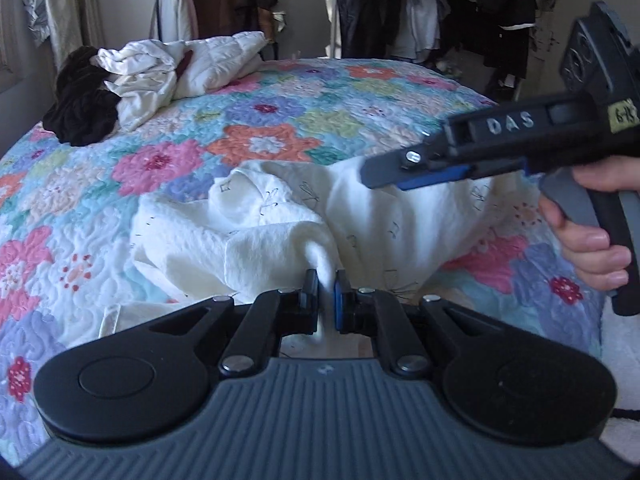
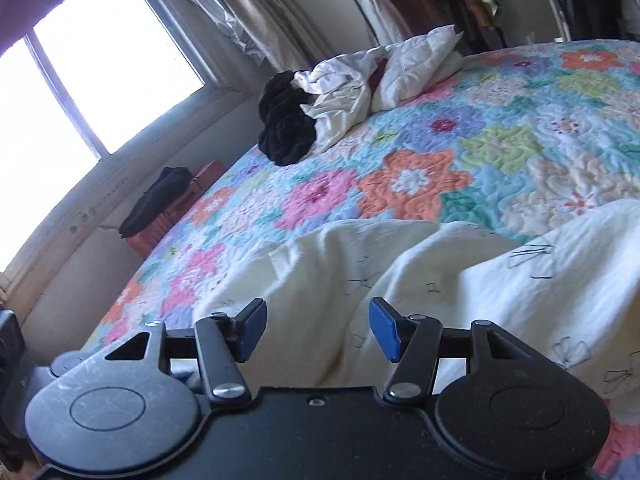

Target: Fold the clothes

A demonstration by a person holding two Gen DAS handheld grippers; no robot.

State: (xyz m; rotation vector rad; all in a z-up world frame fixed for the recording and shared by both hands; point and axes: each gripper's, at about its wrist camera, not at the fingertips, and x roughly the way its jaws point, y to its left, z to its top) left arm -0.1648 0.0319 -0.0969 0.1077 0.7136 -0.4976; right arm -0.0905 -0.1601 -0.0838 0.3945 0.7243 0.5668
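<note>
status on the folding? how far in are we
Early. Done: nothing looks folded; the white, dark and quilted clothes sit heaped at the quilt's far corner. In hand: the left claw is shut on a bunched edge of the cream embroidered garment, which is crumpled. The right claw is open above the same cloth, gripping nothing. Left: spread and fold this piece, then the heap.

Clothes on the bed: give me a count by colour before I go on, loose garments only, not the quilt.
Cream or white: 3, the embroidered garment pinched by the left tool, the crumpled white piece, the white quilted piece.
Black: 1, the black garment.
Dark red: 1, a sliver between the white pieces.
Total: 5
</note>
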